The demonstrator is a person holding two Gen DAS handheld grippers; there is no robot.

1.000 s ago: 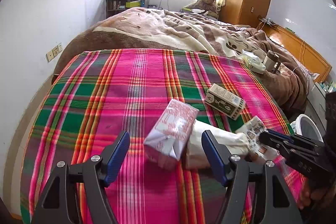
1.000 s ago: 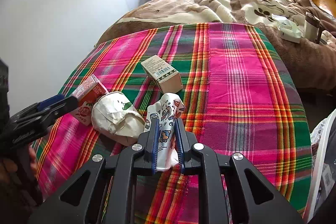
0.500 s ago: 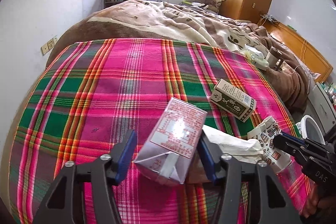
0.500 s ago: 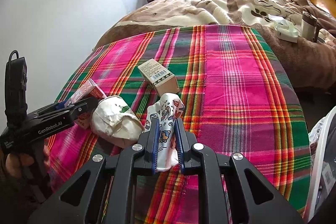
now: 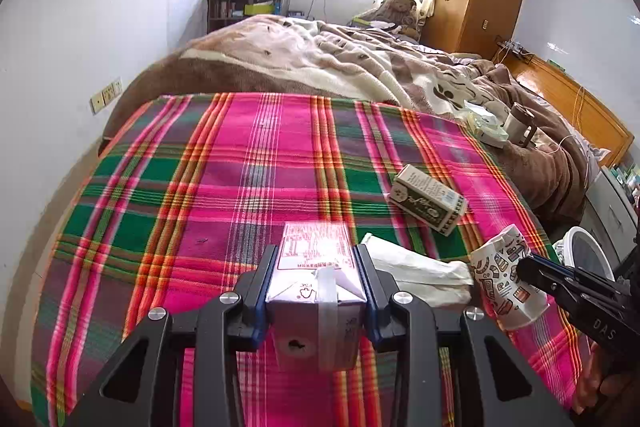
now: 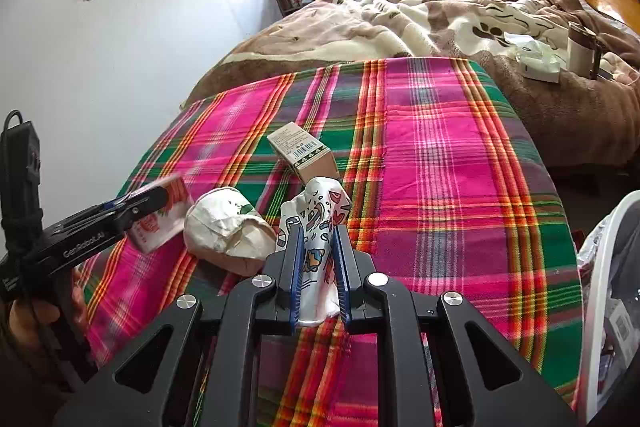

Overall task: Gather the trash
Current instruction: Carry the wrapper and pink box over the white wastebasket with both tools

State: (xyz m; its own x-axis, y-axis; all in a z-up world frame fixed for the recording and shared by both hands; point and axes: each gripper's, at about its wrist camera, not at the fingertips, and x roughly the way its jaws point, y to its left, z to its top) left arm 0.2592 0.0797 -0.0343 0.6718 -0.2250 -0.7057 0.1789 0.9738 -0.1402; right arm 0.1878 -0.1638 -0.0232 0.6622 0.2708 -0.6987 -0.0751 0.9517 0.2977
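Observation:
A pink drink carton (image 5: 316,307) lies on the plaid cloth (image 5: 200,187). My left gripper (image 5: 316,255) has its jaws closing on it, and both pads touch its sides. The right wrist view shows the same carton (image 6: 168,223) in the left gripper (image 6: 148,199). My right gripper (image 6: 317,231) is shut on a crushed patterned paper cup (image 6: 316,203), seen again as the cup (image 5: 500,275) at the right of the left wrist view. A crumpled white paper bag (image 6: 228,231) lies between the carton and the cup. A beige-green box (image 5: 430,203) lies farther back.
A white bin (image 6: 608,267) with a liner stands off the cloth's right edge. Behind the cloth, a brown blanket carries a tissue box (image 5: 488,131) and a mug (image 5: 520,123). A hand holds the left gripper's handle at the lower left of the right wrist view.
My left gripper's jaws have come in from wide apart onto the pink carton, which now sits straight between them. My right gripper has stayed shut on the cup.

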